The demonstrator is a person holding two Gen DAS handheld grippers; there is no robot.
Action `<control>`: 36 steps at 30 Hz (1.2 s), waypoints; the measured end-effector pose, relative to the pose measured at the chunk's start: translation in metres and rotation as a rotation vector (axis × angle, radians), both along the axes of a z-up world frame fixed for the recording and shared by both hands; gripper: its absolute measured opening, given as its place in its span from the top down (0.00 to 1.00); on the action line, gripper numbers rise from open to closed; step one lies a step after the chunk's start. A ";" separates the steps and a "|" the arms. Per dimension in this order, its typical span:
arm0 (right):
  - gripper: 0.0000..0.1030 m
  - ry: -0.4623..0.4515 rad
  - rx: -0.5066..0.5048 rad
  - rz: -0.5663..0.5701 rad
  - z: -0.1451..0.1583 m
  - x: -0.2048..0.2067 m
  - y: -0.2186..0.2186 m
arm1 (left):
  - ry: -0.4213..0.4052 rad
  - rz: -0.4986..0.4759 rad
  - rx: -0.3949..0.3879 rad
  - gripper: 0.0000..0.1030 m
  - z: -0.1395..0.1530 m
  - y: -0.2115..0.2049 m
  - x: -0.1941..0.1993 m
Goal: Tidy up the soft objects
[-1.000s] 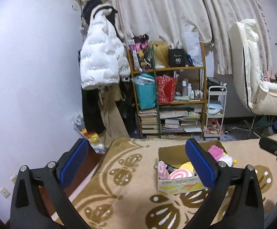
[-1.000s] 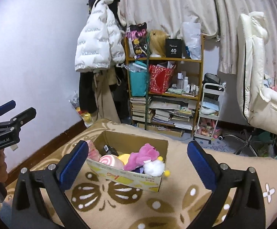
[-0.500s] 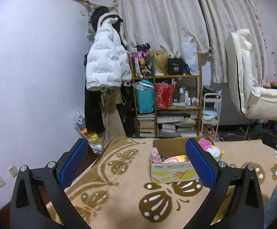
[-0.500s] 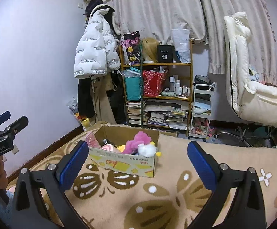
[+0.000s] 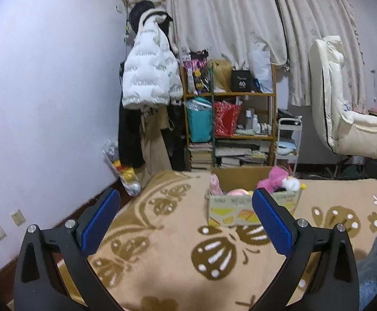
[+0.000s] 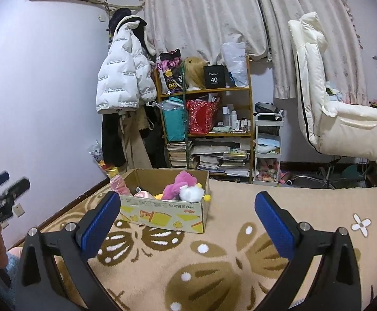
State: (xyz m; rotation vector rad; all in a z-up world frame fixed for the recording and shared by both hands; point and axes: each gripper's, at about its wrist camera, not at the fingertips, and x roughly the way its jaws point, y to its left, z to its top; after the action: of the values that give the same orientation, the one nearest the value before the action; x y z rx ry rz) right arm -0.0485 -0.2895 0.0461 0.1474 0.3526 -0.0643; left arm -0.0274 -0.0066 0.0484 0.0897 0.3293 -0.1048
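Both handheld grippers hover empty above a beige blanket (image 6: 240,207) patterned with brown butterflies, the left gripper (image 5: 186,219) and the right gripper (image 6: 188,219) each with jaws wide apart and nothing between them. The cardboard box (image 6: 167,213) sits toward the blanket's far edge, nearer its far-left corner, already holding soft toys: a pink plush (image 6: 180,184), a white plush with yellow trim (image 6: 191,194) draped at the near rim, and a pink-and-white rolled item (image 6: 118,185) at the left end. No loose soft object shows clearly on the blanket, though a blue fluffy fabric (image 5: 375,259) lies at the near-right edge in the left wrist view. The sorting appears well along or between picks; the next move likely calls for finding a remaining item, perhaps that blue fabric, and closing on it.
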 end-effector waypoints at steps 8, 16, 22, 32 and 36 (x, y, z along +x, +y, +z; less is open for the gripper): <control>0.00 0.034 0.020 -0.002 -0.007 0.002 -0.002 | 0.040 0.011 0.040 0.02 -0.025 0.001 -0.002; 0.00 0.068 -0.019 -0.010 -0.015 0.007 0.007 | 0.071 0.020 0.031 0.02 -0.035 0.006 0.002; 0.00 0.059 -0.047 -0.006 -0.016 0.008 0.013 | 0.078 0.025 0.046 0.02 -0.038 0.005 0.004; 0.00 0.056 -0.055 -0.008 -0.015 0.007 0.016 | 0.084 0.021 0.048 0.02 -0.040 0.004 0.005; 0.00 0.056 -0.050 -0.015 -0.014 0.006 0.014 | 0.084 0.029 0.062 0.02 -0.040 0.002 0.005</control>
State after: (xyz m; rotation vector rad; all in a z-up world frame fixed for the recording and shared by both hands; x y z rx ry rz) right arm -0.0427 -0.2758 0.0323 0.0992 0.4059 -0.0916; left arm -0.0221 -0.0043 0.0084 0.1424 0.4174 -0.0701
